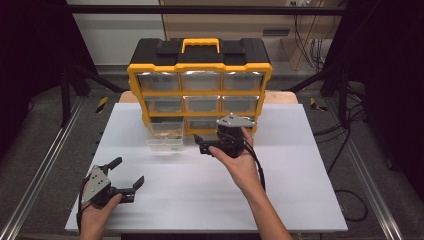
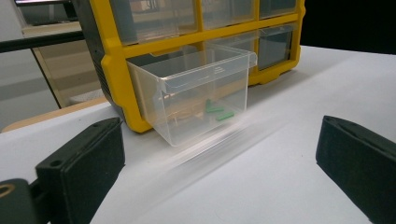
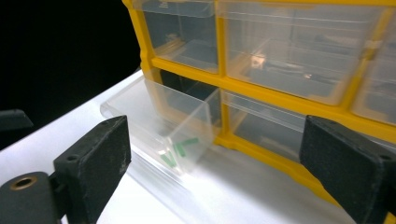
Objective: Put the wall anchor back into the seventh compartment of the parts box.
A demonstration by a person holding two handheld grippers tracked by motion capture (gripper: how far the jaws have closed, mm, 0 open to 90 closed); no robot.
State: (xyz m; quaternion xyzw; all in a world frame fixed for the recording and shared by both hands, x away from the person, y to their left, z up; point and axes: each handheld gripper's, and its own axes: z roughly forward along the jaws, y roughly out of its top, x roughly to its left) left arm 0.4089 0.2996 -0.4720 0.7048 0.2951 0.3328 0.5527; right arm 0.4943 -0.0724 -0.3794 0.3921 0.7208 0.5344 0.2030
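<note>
A yellow and black drawer cabinet (image 1: 200, 75) stands at the back of the white table (image 1: 200, 200). Its bottom-left clear drawer (image 1: 165, 135) is pulled out, with small green pieces (image 2: 217, 112) inside, also seen as green pieces (image 3: 180, 149) in the right gripper view. My right gripper (image 1: 212, 145) is open, held in front of the bottom middle drawer, just right of the pulled-out drawer (image 3: 159, 126). My left gripper (image 1: 127, 175) is open near the table's front left, pointing toward the drawer (image 2: 201, 98), well apart from it.
The cabinet has three rows of clear drawers (image 1: 201, 103) and a yellow handle (image 1: 200, 44) on top. Metal rails (image 1: 45, 165) run along both sides of the table. Cables (image 1: 350, 200) lie on the floor at right.
</note>
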